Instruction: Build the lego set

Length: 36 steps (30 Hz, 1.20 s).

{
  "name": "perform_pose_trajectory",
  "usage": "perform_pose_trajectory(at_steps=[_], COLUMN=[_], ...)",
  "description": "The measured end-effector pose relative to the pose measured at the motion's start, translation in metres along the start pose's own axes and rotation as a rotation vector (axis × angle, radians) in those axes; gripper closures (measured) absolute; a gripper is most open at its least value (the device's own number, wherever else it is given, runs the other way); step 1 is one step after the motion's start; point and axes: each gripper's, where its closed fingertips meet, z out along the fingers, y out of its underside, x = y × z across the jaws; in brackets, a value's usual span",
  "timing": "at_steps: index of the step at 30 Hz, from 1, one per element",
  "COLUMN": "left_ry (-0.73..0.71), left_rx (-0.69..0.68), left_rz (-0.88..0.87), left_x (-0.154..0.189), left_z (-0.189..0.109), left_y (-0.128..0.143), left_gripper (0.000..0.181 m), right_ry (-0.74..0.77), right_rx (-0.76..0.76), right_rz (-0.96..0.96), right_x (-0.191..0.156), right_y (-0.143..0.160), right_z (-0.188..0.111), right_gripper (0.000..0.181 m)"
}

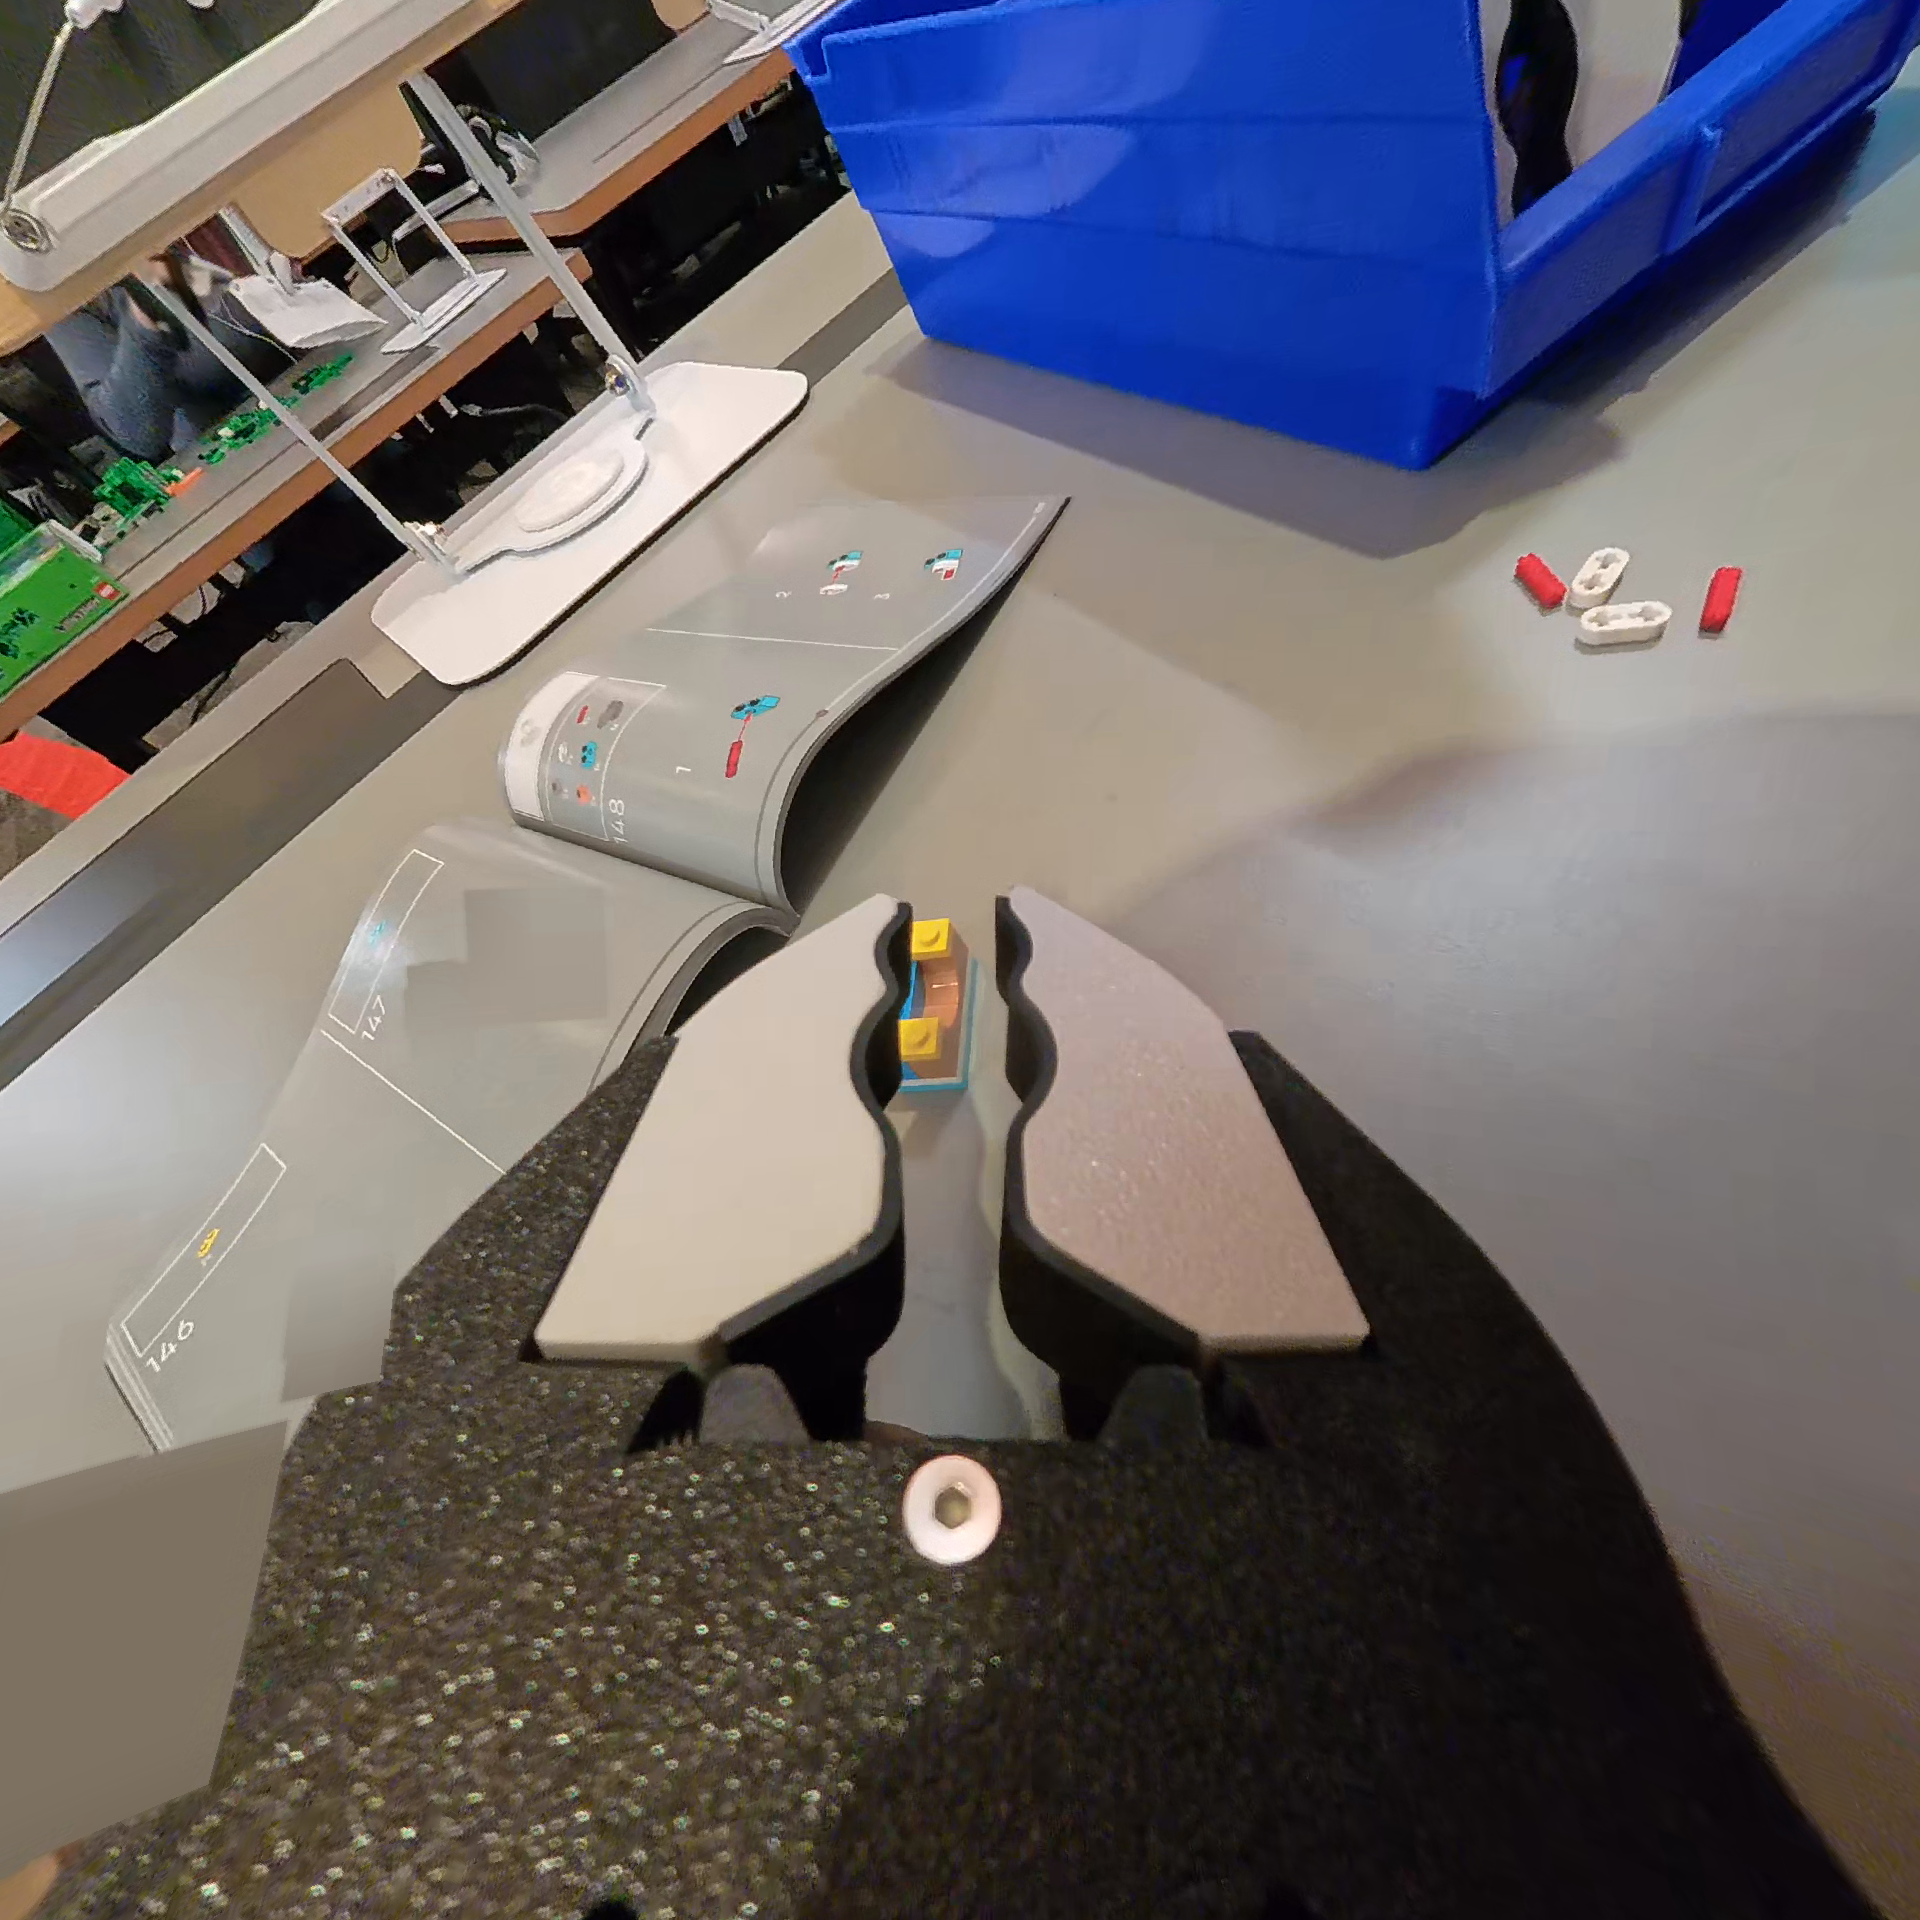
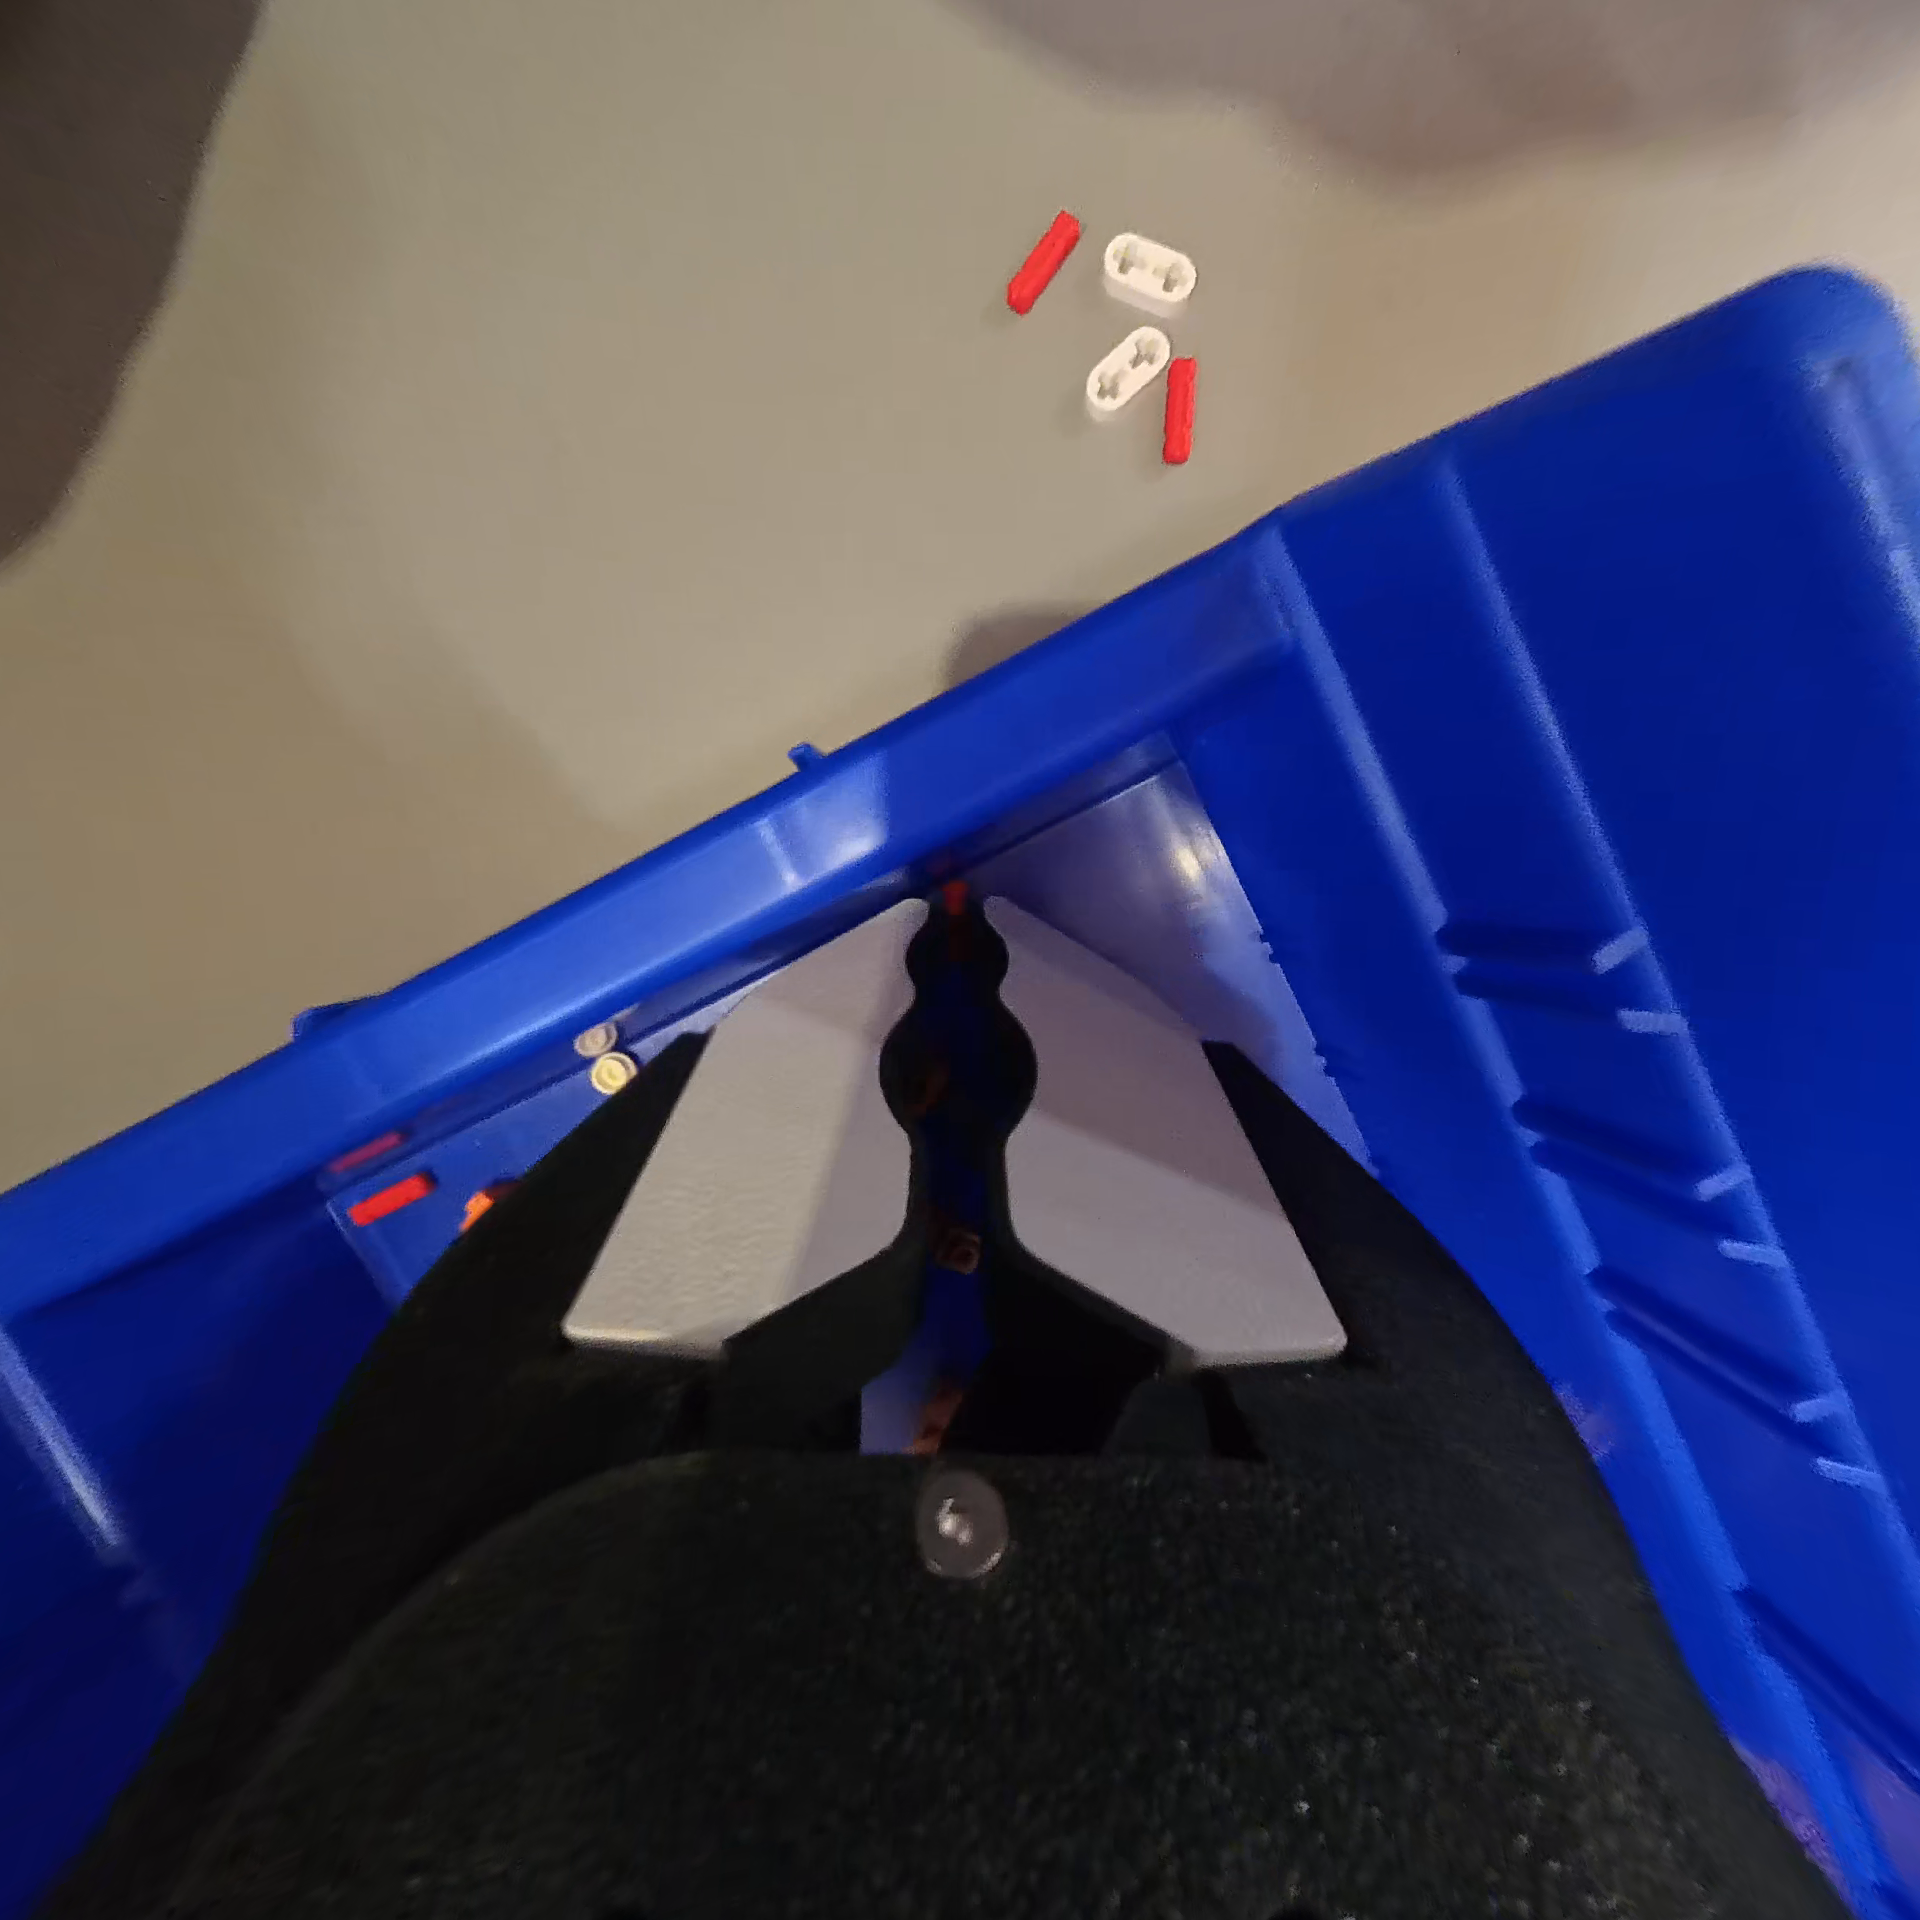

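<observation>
Fingertips of the right gripper (image 2: 954, 906) pinch a small red piece (image 2: 950, 891) inside the blue bin (image 2: 1558, 831), likely fetching it; the left gripper (image 1: 945, 925), spread, straddles the small assembly (image 1: 938, 1003) at frame centre.

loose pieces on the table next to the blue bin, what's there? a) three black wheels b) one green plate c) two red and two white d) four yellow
c: in the right wrist view two red pieces and two white oval pieces lie together on the grey table just outside the blue bin.
</observation>
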Motion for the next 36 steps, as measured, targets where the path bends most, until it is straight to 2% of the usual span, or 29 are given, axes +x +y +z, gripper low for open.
perform_pose_trajectory(at_steps=[3,6,10,13,15,17,19,22,29,32,36], left_ry=[0.001,-0.001,-0.007,-0.006,-0.003,-0.003,-0.008,-0.023,-0.006,-0.003,-0.003], left_rx=[0.003,0.016,0.019,0.004,0.003,0.006,0.01,0.021,0.02,0.023,0.018], left_rz=[0.007,0.004,-0.007,-0.029,-0.051,-0.071,-0.079,-0.075,-0.084,-0.086,-0.087], left_x=[0.001,0.0,-0.001,0.001,0.001,0.002,0.003,0.004,0.007,0.007,0.007], left_z=[-0.001,-0.002,-0.004,-0.006,-0.008,-0.011,-0.015,-0.022,-0.027,-0.028,-0.028], left_y=[0.0,-0.001,-0.001,0.0,0.001,0.001,0.001,0.002,0.004,0.004,0.005], left_gripper=[0.166,0.166,0.166,0.166,0.166,0.166,0.166,0.167,0.167,0.167,0.167], right_ry=[0.049,0.165,0.344,0.428,0.449,0.47,0.509,0.546,0.489,0.467,0.428], right_rx=[-0.048,-0.078,0.001,0.084,0.106,0.055,-0.037,-0.155,-0.237,-0.216,-0.166], right_rz=[0.046,0.114,0.235,0.283,0.311,0.335,0.387,0.445,0.569,0.593,0.629], right_x=[0.003,0.009,0.009,0.003,0.001,0.003,0.008,0.01,0.004,0.002,-0.007], right_y=[0.004,0.005,-0.027,-0.067,-0.088,-0.096,-0.094,-0.088,-0.072,-0.073,-0.074], right_z=[-0.003,-0.025,-0.075,-0.087,-0.07,-0.041,-0.015,0.008,0.038,0.04,0.033], right_gripper=[0.176,0.177,0.177,0.177,0.178,0.177,0.177,0.177,0.177,0.174,0.161])
